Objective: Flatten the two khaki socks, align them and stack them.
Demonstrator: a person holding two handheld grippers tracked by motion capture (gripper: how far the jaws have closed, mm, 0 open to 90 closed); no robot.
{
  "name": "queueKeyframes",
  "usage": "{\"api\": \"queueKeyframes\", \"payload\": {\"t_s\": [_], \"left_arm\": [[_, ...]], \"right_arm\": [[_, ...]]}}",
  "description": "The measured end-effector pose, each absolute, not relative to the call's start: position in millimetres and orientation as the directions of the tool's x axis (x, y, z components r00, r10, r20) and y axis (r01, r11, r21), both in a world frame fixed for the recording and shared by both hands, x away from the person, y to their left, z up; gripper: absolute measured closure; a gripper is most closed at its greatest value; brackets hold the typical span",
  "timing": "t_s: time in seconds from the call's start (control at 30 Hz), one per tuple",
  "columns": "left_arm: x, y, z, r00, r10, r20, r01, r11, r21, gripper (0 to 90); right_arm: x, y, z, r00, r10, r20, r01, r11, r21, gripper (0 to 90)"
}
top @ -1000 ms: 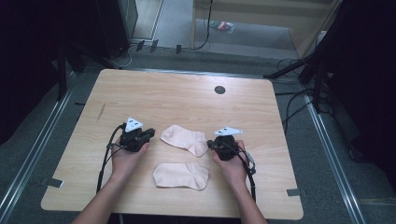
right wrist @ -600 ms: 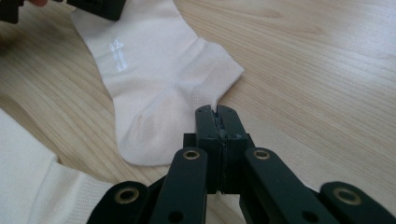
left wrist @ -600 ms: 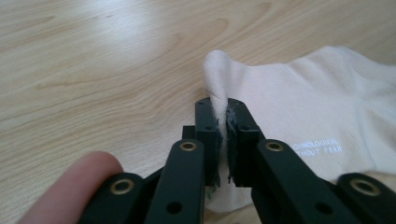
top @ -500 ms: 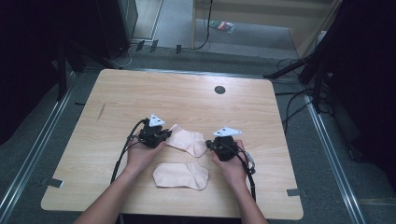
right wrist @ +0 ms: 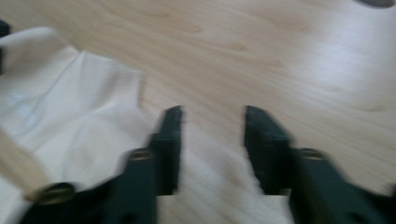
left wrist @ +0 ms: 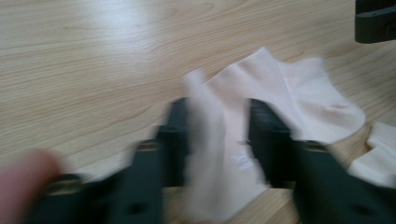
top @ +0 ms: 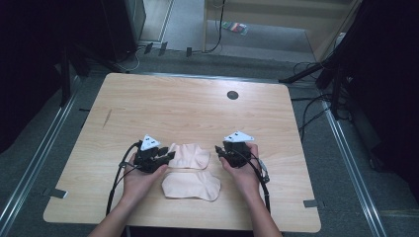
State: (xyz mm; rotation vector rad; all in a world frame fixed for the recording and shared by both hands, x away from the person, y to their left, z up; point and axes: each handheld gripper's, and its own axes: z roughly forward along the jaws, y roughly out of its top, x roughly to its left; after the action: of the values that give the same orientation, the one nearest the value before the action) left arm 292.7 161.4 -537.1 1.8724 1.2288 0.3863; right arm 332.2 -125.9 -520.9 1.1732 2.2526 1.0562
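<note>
— Both grippers sit low on the wooden table [top: 197,106], one in each hand. From above, the left gripper [top: 165,157] has its tips at the left edge of the far sock [top: 190,155], and the right gripper [top: 219,150] points at that sock's other end, just beside it.

— Are the jaws apart or together?

— The high view is too small to settle it. The left gripper view does: the left gripper [left wrist: 217,135] has its jaws apart, with a raised fold of the far sock [left wrist: 280,100] standing up between them. The cloth looks to be in the gap, not pinched flat. The right gripper view shows the right gripper [right wrist: 212,140] with jaws apart too, over bare wood, the sock's edge [right wrist: 74,107] just beside its one jaw.

— And the second sock?

— The near sock [top: 191,185] lies flat between the two forearms, close to the table's near edge, just below the far one. In the left gripper view only a corner of it [left wrist: 378,156] shows, cut off by the frame.

— Anything hard to read?

— Both gripper views are blurred. Whether the left jaws touch the fold on both sides, I cannot tell. A dark round spot [top: 232,95] sits far up the table.
</note>
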Motion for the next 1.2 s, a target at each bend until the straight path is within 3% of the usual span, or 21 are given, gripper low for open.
{"api": "queueKeyframes", "payload": {"t_s": [0.07,0.2,0.33,0.53,0.73,0.93,0.97,1.0,1.2], "left_arm": [[293.0,165.0,-534.9,0.455,0.869,-0.192,0.589,-0.132,0.798,35.8],[301.2,181.0,-532.3,0.379,0.894,-0.24,0.597,-0.038,0.801,35.3],[307.6,188.5,-535.2,0.343,0.909,-0.235,0.618,-0.031,0.786,43.3],[309.3,188.5,-541.8,0.361,0.906,-0.222,0.652,-0.075,0.755,48.6],[309.5,184.2,-545.5,0.37,0.911,-0.182,0.665,-0.123,0.736,60.6],[306.5,179.2,-547.1,0.391,0.908,-0.147,0.665,-0.168,0.728,79.6],[305.7,178.3,-547.1,0.387,0.912,-0.138,0.66,-0.17,0.732,82.6],[304.8,178.0,-546.6,0.391,0.911,-0.132,0.657,-0.176,0.734,86.0],[299.3,179.5,-538.2,0.407,0.9,-0.159,0.638,-0.155,0.755,87.1]], "right_arm": [[332.0,-131.6,-516.8,-0.547,0.836,0.042,0.529,0.307,0.791,52.2],[331.0,-140.1,-513.1,-0.499,0.856,0.134,0.56,0.2,0.804,53.0],[328.6,-136.1,-519.1,-0.521,0.83,0.198,0.589,0.182,0.788,53.8],[326.5,-117.7,-532.3,-0.579,0.794,0.184,0.593,0.256,0.764,53.2],[327.0,-103.8,-545.1,-0.608,0.774,0.175,0.598,0.302,0.743,54.6],[321.3,-95.9,-547.2,-0.615,0.783,0.091,0.559,0.351,0.751,67.3],[320.5,-95.0,-547.4,-0.612,0.788,0.075,0.552,0.358,0.753,72.6],[319.1,-93.6,-547.5,-0.621,0.78,0.069,0.546,0.368,0.752,83.4],[318.1,-94.6,-542.9,-0.623,0.78,0.062,0.542,0.373,0.753,87.5]]}}
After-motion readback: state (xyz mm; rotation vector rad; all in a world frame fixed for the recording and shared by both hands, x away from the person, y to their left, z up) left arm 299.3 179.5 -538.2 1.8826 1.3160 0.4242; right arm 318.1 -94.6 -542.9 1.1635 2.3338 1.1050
